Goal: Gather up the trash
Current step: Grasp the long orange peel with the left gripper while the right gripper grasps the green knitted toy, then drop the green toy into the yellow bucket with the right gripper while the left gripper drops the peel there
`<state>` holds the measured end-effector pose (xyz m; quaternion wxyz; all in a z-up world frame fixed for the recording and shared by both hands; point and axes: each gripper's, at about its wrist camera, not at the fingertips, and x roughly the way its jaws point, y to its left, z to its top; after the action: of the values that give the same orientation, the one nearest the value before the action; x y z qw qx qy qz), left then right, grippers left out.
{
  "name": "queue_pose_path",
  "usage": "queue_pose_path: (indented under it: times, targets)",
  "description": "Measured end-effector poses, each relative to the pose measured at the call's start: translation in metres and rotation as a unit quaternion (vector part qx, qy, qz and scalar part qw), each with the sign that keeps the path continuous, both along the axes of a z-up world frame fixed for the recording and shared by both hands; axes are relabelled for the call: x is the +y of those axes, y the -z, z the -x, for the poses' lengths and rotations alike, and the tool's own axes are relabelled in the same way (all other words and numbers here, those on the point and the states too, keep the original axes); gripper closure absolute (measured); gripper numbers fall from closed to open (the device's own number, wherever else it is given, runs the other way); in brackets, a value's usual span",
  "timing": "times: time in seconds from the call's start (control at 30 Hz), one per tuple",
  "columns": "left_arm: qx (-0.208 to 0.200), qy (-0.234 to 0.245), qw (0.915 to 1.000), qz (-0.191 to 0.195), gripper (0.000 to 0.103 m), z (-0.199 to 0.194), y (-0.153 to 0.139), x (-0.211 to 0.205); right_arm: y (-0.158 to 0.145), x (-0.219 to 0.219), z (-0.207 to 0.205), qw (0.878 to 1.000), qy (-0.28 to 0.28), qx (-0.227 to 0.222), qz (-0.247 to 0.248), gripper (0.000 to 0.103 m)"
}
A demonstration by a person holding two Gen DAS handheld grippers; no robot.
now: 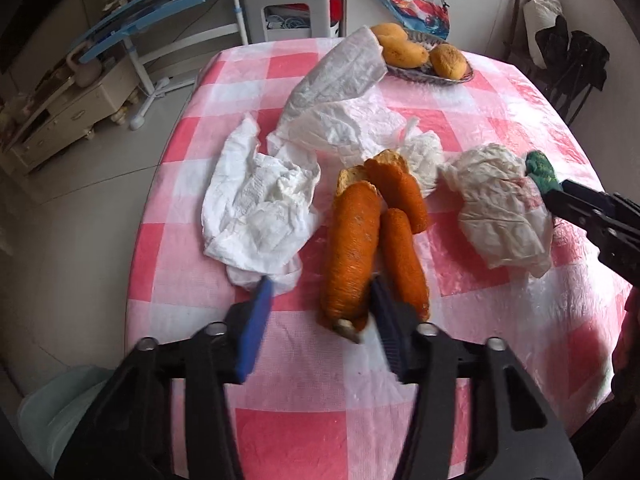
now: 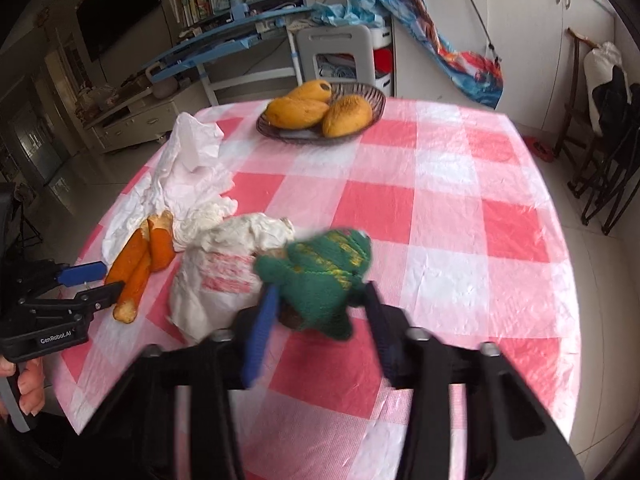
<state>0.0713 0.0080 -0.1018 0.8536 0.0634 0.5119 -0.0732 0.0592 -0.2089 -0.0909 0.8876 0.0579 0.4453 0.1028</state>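
On the pink checked tablecloth (image 1: 320, 400) lie several orange peel strips (image 1: 352, 240), a crumpled white tissue (image 1: 260, 208) and a crumpled paper wrapper (image 1: 496, 204) with red print. My left gripper (image 1: 320, 280) stands open around the near end of the longest peel; its blue pad is still off the peel, over the tissue's edge. In the right wrist view my left gripper (image 2: 113, 279) sits at the peels (image 2: 136, 264). My right gripper (image 2: 322, 286) is shut on a green knitted piece (image 2: 320, 272) beside the wrapper (image 2: 216, 276).
A white plastic bag (image 1: 340, 80) lies spread behind the peels, with a small tissue wad (image 1: 424, 156) next to it. A wire basket (image 2: 376, 100) of mangoes (image 2: 304, 112) stands at the far edge. A grey chair (image 2: 336, 52) is behind the table, dark folding chairs (image 2: 608, 160) on the right.
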Motion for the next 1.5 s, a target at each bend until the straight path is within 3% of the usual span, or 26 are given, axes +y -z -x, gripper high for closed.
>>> queue_pose_path:
  times: [0.03, 0.1, 0.2, 0.33, 0.43, 0.47, 0.57, 0.73, 0.77, 0.83, 0.9, 0.93, 1.07, 1.17, 1.27, 1.5]
  targets:
    - [0.000, 0.001, 1.0000, 0.004, 0.079, 0.001, -0.001, -0.001, 0.000, -0.001, 0.001, 1.000, 0.000, -0.001, -0.003, 0.068]
    - [0.003, 0.001, 0.9998, 0.021, 0.081, 0.002, -0.002, 0.000, -0.003, -0.002, 0.004, 1.000, -0.004, -0.004, 0.000, 0.088]
    - [0.006, -0.012, 0.9983, 0.057, 0.083, 0.009, -0.006, 0.009, -0.008, -0.004, 0.010, 1.000, -0.003, -0.013, 0.002, 0.099]
    - [0.008, -0.022, 0.9962, 0.083, 0.083, 0.027, -0.016, 0.022, -0.016, -0.009, 0.017, 1.000, 0.001, -0.028, -0.001, 0.099]
    - [0.016, -0.011, 0.9969, 0.076, 0.083, 0.035, -0.017, 0.021, -0.017, -0.017, 0.014, 0.999, 0.018, -0.030, -0.019, 0.099]
    - [0.024, -0.003, 0.9970, 0.073, 0.082, 0.035, -0.016, 0.019, -0.015, -0.021, 0.010, 0.999, 0.024, -0.026, -0.035, 0.093]
    - [0.025, 0.000, 0.9977, 0.064, 0.080, 0.033, -0.013, 0.013, -0.012, -0.025, 0.003, 0.997, 0.037, -0.022, -0.065, 0.046]
    - [0.012, -0.008, 0.9982, 0.058, 0.064, 0.024, -0.012, 0.009, 0.002, -0.022, -0.013, 0.995, 0.036, 0.006, -0.092, 0.047]
    - [0.012, -0.011, 0.9984, 0.055, 0.064, 0.022, -0.011, 0.009, 0.007, -0.022, -0.015, 0.994, 0.031, 0.018, -0.101, 0.062]
    - [0.016, -0.013, 0.9981, 0.057, 0.064, 0.017, -0.006, 0.007, 0.007, -0.019, -0.015, 0.995, 0.022, 0.021, -0.100, 0.073]
    - [0.019, -0.011, 0.9980, 0.059, 0.072, 0.014, -0.002, 0.004, 0.000, -0.016, -0.011, 0.996, 0.013, 0.010, -0.085, 0.079]
    - [0.017, -0.006, 0.9982, 0.058, 0.082, 0.015, -0.002, 0.002, -0.003, -0.016, -0.008, 0.997, 0.013, 0.004, -0.077, 0.079]
    - [0.001, -0.007, 0.9980, 0.063, 0.085, 0.021, -0.010, 0.001, -0.022, -0.019, 0.011, 0.997, 0.022, -0.035, -0.059, 0.080]
    - [-0.018, -0.016, 0.9969, 0.075, 0.086, 0.028, -0.023, 0.009, -0.043, -0.009, 0.033, 0.996, -0.008, -0.061, -0.064, 0.080]
    - [-0.026, -0.026, 0.9948, 0.095, 0.086, 0.037, -0.033, 0.021, -0.057, 0.017, 0.061, 0.991, -0.080, -0.072, -0.081, 0.079]
    - [-0.048, -0.032, 0.9923, 0.110, 0.086, 0.066, -0.050, 0.039, -0.045, 0.090, 0.133, 0.965, -0.250, -0.033, -0.066, 0.079]
